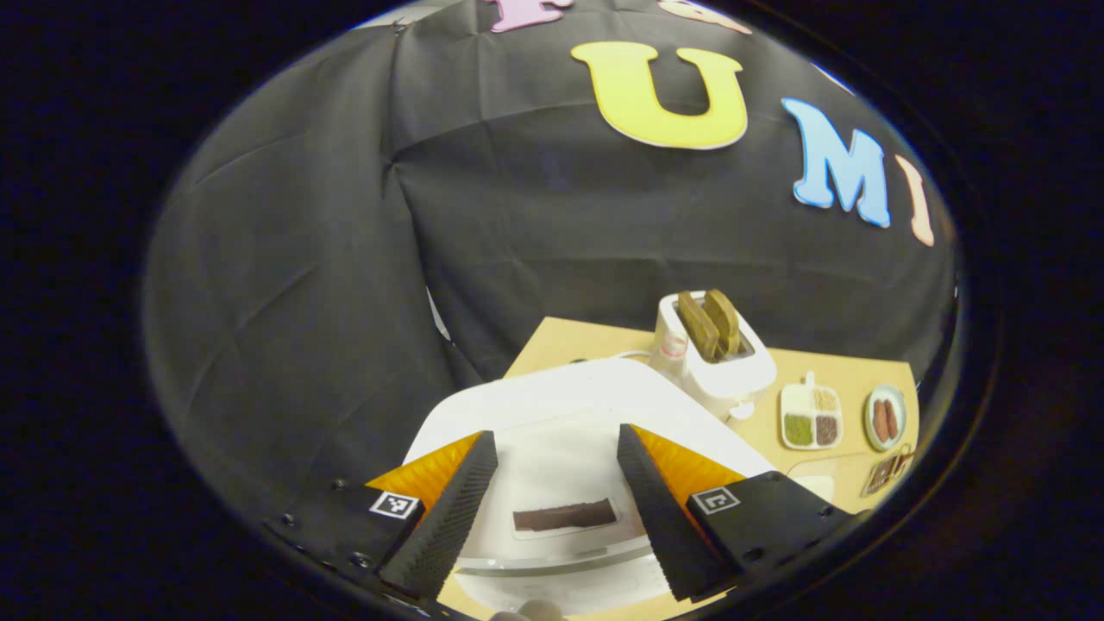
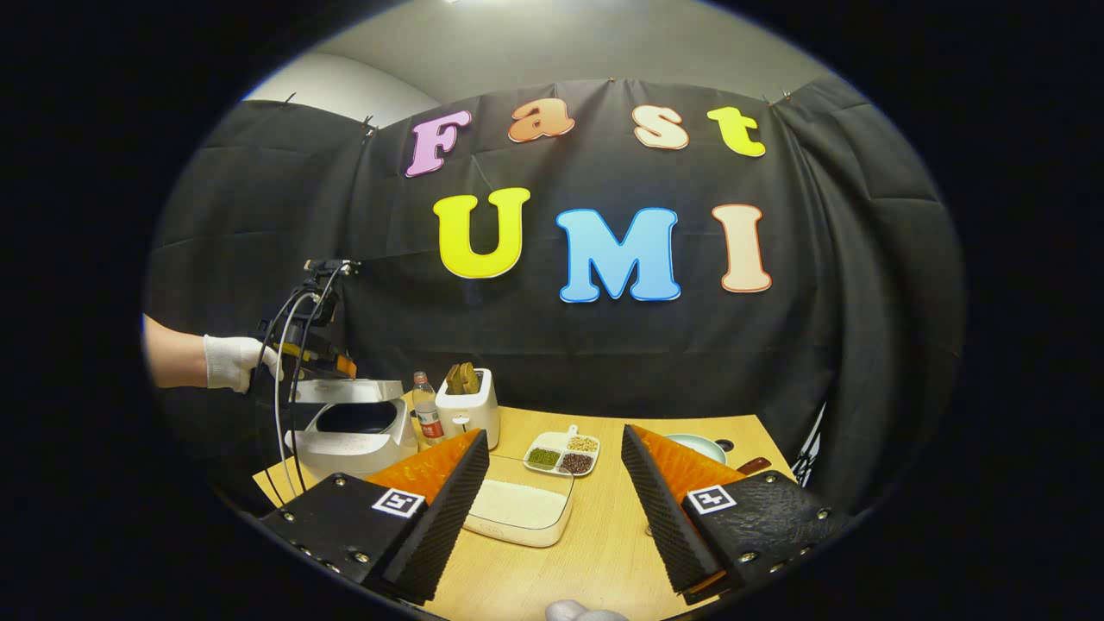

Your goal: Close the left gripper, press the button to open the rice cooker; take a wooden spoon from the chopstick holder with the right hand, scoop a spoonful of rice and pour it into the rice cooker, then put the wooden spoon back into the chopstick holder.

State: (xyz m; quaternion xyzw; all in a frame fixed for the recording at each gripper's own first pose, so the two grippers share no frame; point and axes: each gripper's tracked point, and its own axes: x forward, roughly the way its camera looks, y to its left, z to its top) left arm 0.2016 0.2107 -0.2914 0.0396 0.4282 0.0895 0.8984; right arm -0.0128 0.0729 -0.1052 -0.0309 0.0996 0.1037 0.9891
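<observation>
The white rice cooker (image 1: pixel 561 405) lies just under my left gripper (image 1: pixel 555 433), whose fingers stand apart over the lid, either side of its dark panel (image 1: pixel 565 515). In the right gripper view the cooker (image 2: pixel 354 440) sits at the table's left with its lid (image 2: pixel 336 390) lifted partway and the dark inner pot showing. A gloved hand (image 2: pixel 233 362) holds the left gripper (image 2: pixel 306 349) just above that lid. My right gripper (image 2: pixel 554 431) is open and holds nothing, above a white tray of rice (image 2: pixel 517 509).
A white toaster (image 2: pixel 467 405) with bread and a small bottle (image 2: pixel 424 412) stand right of the cooker. A divided dish of beans (image 2: pixel 565 454) and a pan (image 2: pixel 699 447) sit farther back. A plate of sausages (image 1: pixel 886 418) lies at the right edge.
</observation>
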